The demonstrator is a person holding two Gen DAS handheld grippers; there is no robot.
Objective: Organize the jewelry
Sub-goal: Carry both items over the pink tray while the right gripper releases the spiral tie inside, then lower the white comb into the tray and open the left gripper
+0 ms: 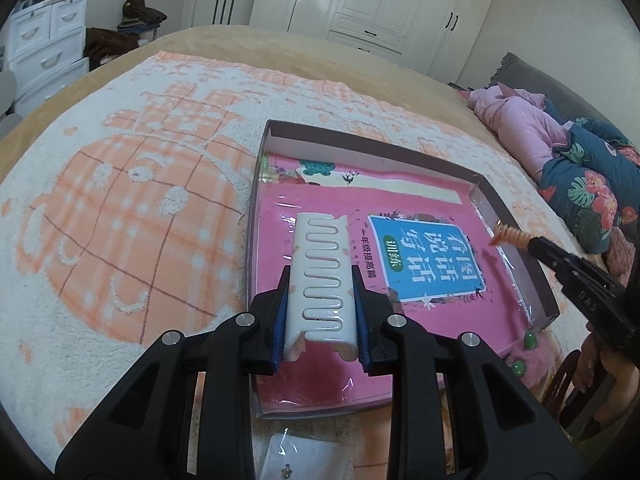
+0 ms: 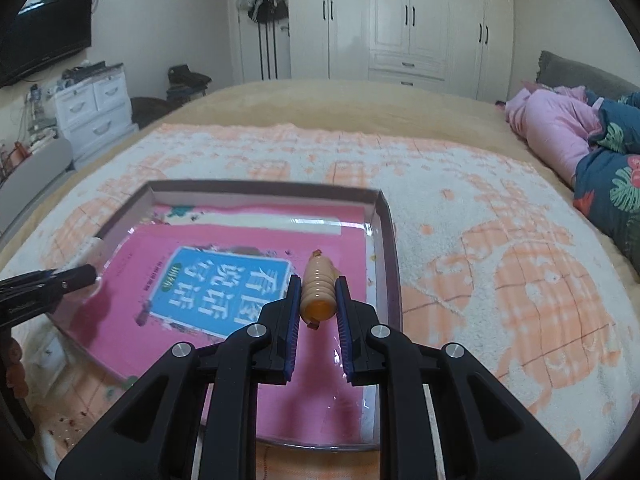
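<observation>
My left gripper [image 1: 320, 280] is shut on a white comb-like hair clip [image 1: 320, 276] and holds it above the left part of a shallow box [image 1: 532, 280] with a pink book [image 1: 432, 264] in it. My right gripper [image 2: 318, 284] is shut on an orange-beige spiral hair tie [image 2: 317, 288], held above the box's right part [image 2: 386, 240]. The right gripper with the hair tie [image 1: 510, 235] also shows at the right of the left wrist view. The left gripper [image 2: 76, 276] shows at the left edge of the right wrist view.
The box lies on a white and orange towel [image 1: 132, 216] spread on a bed. A small clear packet [image 1: 308, 460] lies in front of the box. Pink and floral bedding [image 2: 592, 140] is piled at the right. Drawers and wardrobes stand behind.
</observation>
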